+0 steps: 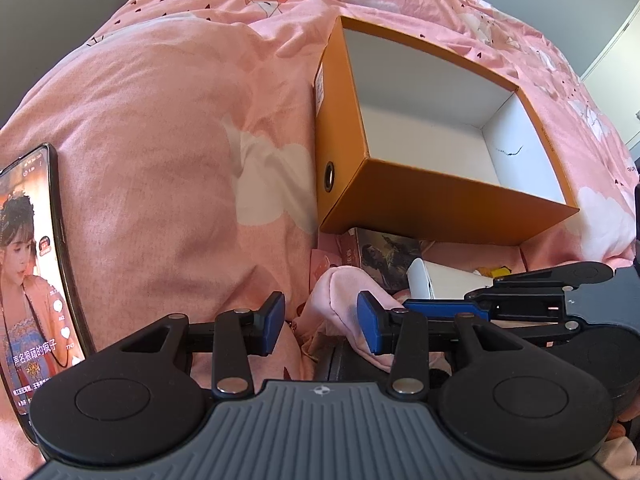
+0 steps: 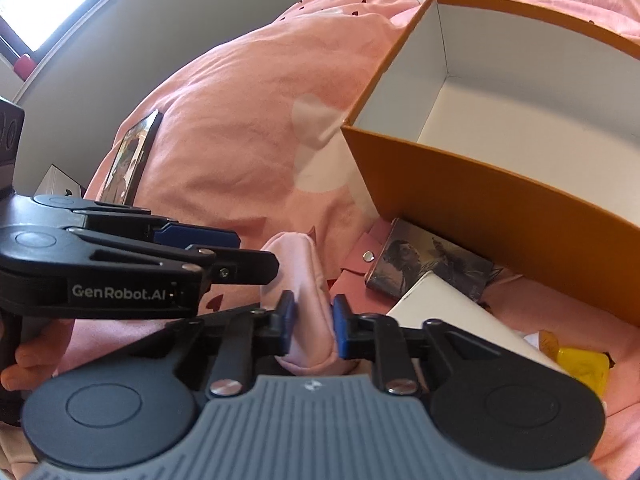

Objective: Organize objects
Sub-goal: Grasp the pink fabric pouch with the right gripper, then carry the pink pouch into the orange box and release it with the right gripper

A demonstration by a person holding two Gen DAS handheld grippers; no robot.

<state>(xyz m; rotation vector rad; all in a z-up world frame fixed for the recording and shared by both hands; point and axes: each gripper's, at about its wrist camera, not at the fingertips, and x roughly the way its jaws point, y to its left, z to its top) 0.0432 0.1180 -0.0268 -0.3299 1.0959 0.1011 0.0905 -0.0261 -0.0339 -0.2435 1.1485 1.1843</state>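
Here the right gripper (image 2: pixel 314 330) pinches a soft pink pouch (image 2: pixel 304 292), its blue pads pressed into the cloth on both sides so that the fabric bulges between them. The left gripper (image 1: pixel 322 322) stands half open just left of it; the pouch's edge lies against its right pad (image 1: pixel 370 320), but the left pad is clear of it, so it holds nothing.

The pouch lies on the pink quilt (image 1: pixel 160 140), near the front of the bed. It looks light and limp, likely padded cloth: it should fold and sag rather than slip, and a pinch across its middle, as here, seems the safest hold. Nothing about it looks fragile.

Just beyond it to the right, a small heap lies on the quilt: a dark picture card (image 2: pixel 432 264), a white box (image 2: pixel 452 312) partly overlapping the card, a pink snap wallet (image 2: pixel 366 256) and something yellow (image 2: pixel 580 364) at the near right.

Farther back stands an open orange box (image 1: pixel 420 200) with a white, empty inside, its near wall rising right behind the heap. Lifting the pouch over that wall looks like the likely move.

Far left, a lit phone (image 1: pixel 32 260) rests on the quilt.
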